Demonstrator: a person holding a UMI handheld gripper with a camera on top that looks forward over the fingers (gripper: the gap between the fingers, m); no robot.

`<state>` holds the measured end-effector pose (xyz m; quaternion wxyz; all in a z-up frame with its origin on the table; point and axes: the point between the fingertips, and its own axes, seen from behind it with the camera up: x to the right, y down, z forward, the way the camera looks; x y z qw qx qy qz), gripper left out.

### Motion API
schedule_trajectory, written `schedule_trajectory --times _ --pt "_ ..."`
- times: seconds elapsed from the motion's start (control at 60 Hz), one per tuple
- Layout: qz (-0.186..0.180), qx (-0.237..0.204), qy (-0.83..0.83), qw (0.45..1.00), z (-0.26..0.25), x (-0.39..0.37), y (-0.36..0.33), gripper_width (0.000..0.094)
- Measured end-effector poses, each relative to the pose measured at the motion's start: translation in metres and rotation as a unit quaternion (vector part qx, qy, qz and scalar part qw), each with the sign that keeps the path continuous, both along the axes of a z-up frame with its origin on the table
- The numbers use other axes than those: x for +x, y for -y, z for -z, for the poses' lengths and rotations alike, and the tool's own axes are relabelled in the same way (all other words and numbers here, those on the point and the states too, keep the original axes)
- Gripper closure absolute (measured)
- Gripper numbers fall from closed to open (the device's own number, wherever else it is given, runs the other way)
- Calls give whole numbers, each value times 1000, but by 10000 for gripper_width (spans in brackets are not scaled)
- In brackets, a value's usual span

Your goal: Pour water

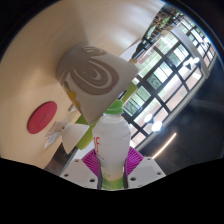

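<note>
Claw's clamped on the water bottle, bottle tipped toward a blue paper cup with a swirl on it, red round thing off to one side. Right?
Not quite: the paper cup is white with a grey swirl, not blue, as the gripper view shows. The rest holds: the claw grips the water bottle, which tips toward the cup, and the red round thing sits off to one side.

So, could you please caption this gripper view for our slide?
Gripper shut on a tilted bottle, its mouth at a paper cup.
</note>
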<state>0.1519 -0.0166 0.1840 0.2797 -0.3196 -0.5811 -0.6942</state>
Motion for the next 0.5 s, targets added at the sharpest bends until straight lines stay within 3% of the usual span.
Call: schedule_trajectory --times 0.117,0.183,0.233,0.3,0.4,0.45,0.5 --pt "-15 34 -142 989 -13 21 37 649" --pt "-16 65 -337 939 -23 37 42 651" --pt "-25 69 -517 853 -18 43 47 651" --pt "-38 77 -723 686 1 54 63 651" --pt "-39 56 -884 462 39 57 82 652" --pt "-28 47 -915 400 64 61 99 651" --pt "-13 43 -926 375 88 72 103 651"
